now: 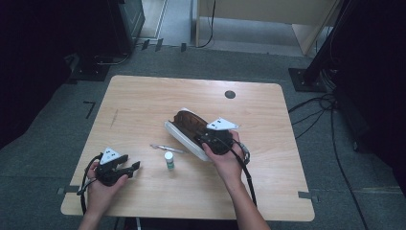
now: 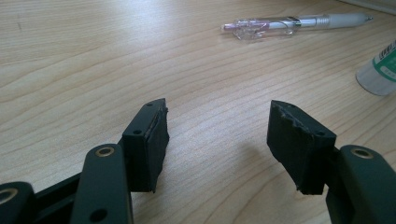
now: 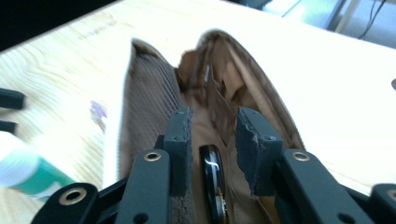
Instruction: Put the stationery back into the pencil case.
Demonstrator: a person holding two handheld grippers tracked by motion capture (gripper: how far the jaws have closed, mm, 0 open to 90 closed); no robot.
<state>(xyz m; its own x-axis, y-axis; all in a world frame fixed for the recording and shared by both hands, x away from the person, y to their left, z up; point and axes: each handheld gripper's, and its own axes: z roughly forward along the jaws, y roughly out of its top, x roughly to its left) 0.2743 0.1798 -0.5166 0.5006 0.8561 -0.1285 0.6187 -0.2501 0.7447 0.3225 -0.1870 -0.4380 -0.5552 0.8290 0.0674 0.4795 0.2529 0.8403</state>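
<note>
Right gripper (image 1: 210, 140) at frame centre, jaws part spread inside open pouch (image 1: 184, 125), black object (image 3: 212, 179) between them, contact unclear; left gripper (image 1: 125, 168) lower left, jaws spread over bare table (image 1: 143, 100); pen (image 1: 167, 149), bottle (image 1: 169, 160) between

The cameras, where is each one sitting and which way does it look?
High view: above the table, looking forward and down; both forearms and hands show, right tool at the open pouch.
Left gripper view: rides the left tool, looking across the wood at the pen and bottle.
Right gripper view: rides the right tool, looking into the pouch.
Shared: high and left gripper views both show the pen.
</note>
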